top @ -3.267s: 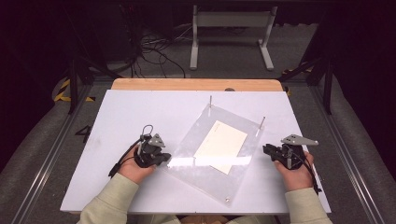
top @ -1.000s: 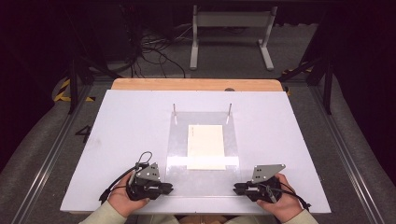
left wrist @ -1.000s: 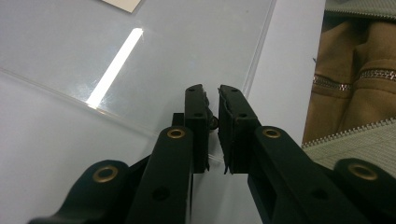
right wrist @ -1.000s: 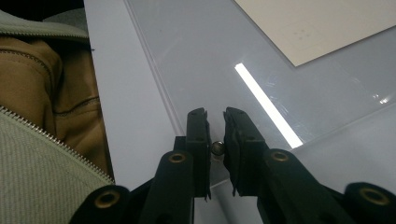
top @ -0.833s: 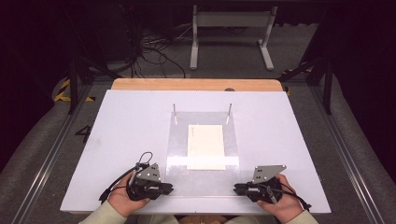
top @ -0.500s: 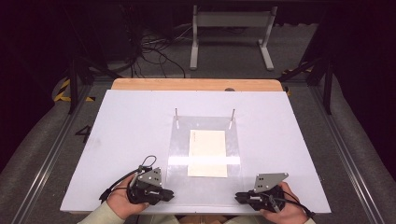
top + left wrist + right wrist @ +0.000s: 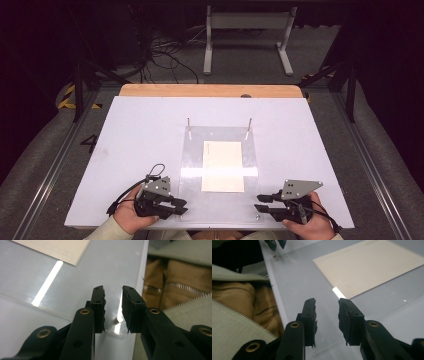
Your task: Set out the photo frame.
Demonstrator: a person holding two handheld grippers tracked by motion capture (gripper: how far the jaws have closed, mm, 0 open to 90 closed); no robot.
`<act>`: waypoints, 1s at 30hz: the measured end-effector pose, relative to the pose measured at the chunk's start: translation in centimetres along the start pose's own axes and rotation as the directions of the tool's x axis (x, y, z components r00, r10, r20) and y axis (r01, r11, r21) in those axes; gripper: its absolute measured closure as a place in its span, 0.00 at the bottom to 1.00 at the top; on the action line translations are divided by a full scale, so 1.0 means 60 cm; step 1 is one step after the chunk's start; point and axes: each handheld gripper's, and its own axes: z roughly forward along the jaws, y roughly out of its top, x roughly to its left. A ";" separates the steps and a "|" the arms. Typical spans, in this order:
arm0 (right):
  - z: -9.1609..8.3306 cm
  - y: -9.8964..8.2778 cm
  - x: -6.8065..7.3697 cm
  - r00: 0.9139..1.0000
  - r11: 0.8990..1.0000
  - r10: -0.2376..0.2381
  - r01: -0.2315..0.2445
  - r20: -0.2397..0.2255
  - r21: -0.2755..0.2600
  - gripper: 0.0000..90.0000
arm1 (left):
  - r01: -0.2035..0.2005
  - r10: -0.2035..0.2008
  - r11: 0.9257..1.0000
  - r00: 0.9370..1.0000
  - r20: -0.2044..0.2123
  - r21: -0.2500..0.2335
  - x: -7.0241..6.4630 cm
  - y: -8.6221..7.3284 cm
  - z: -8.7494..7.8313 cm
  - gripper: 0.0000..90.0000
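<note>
Black jaws of the left gripper (image 7: pixel 113 312) are seen parted by a narrow gap, nothing held between them; a small metal screw (image 7: pixel 119 319) at the corner of a clear acrylic sheet (image 7: pixel 105 270) lies in that gap, below the tips (contact cannot be told). The right gripper (image 7: pixel 327 320) is likewise parted narrowly and empty, its jaws hanging over the sheet's near edge.

In the high view the left gripper (image 7: pixel 176 207) is found at about 7 o'clock on the white table (image 7: pixel 135 130), the right gripper (image 7: pixel 264 204) at about 5 o'clock, each pointed inward at a near corner of the acrylic sheet (image 7: pixel 192 150). A cream sheet of paper (image 7: pixel 223 165) is lodged at the sheet's middle. Two thin metal posts (image 7: pixel 249 123) are set upright at the sheet's far corners, toward 12 o'clock. A wooden board (image 7: pixel 210 90) is seen along the table's far edge.
</note>
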 end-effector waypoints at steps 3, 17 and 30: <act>-0.006 0.006 -0.011 0.999 1.000 0.008 -0.007 0.037 -0.030 0.74 | 0.031 -0.036 0.997 0.997 -0.062 -0.069 0.012 0.005 -0.018 0.78; 0.021 0.069 -0.072 0.953 0.987 0.158 -0.143 0.260 -0.078 0.75 | 0.107 -0.178 0.957 0.950 -0.256 -0.271 0.069 0.009 -0.051 0.61; 0.041 0.128 -0.132 0.917 0.983 0.175 -0.146 0.358 -0.108 0.80 | 0.117 -0.220 0.948 0.914 -0.342 -0.296 0.080 -0.017 -0.078 0.62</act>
